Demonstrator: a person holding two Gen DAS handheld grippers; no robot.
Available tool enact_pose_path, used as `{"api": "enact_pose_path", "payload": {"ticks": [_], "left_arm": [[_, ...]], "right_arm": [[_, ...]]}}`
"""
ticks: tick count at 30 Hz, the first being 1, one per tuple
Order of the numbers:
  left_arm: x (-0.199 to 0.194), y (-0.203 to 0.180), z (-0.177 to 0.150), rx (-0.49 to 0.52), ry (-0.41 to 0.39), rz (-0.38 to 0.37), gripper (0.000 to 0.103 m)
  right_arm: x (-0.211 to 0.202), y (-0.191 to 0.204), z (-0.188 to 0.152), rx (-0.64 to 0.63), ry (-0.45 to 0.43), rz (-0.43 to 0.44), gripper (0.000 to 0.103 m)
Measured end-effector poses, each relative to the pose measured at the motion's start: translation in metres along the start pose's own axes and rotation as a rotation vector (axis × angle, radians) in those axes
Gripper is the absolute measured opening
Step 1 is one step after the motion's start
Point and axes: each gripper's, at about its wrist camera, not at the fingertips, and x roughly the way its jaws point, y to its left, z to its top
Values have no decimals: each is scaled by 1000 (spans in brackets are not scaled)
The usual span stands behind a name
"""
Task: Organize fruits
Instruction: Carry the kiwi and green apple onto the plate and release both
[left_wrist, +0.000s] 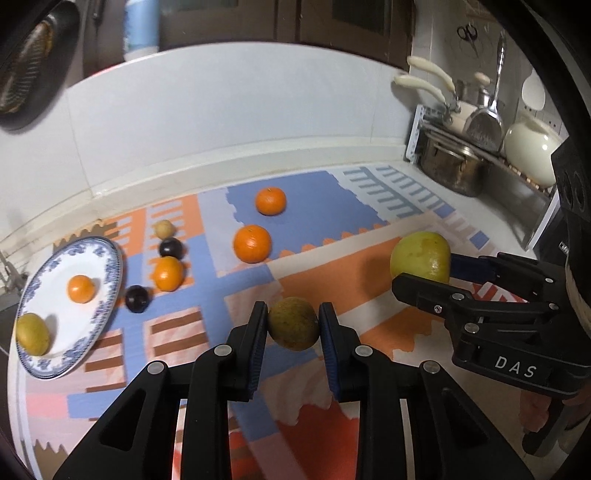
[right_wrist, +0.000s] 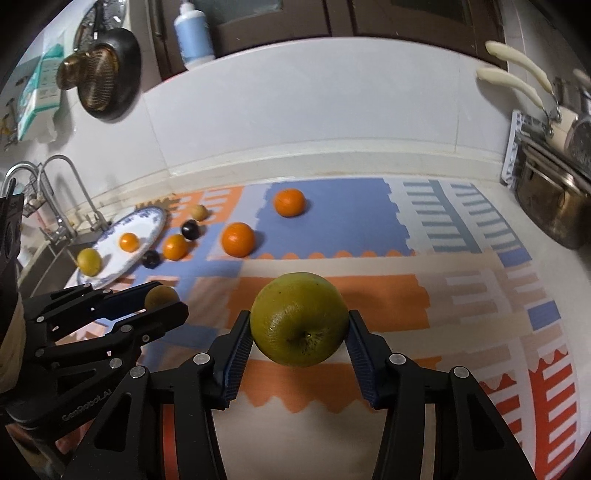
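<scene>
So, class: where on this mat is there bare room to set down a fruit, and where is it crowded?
Free: the orange band of the mat right of the big green fruit, and the striped patches toward the pot. Crowded: beside the plate, where a dark plum, an orange and other small fruits cluster.

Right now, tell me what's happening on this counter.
A person is sorting fruit with two handheld grippers. The left gripper is shut on a small brownish-green fruit, and the right gripper is shut on a large green fruit; both are held above the patterned mat. The blue-rimmed plate already holds a small orange and a yellow-green fruit. Three oranges, two dark plums and a small tan fruit lie on the mat.
</scene>
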Motion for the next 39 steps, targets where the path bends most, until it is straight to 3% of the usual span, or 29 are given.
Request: {"api": "enact_pose_path", "payload": {"ticks": [18,39], "left_arm": [[-83,60,-20,-48,-101,87,28],[-127,139,-34,-105,-162,195,28]], "right_arm": [[-39,91,9,-69,-68,77,51],[-30,183,31,-167,-111,186,51]]}}
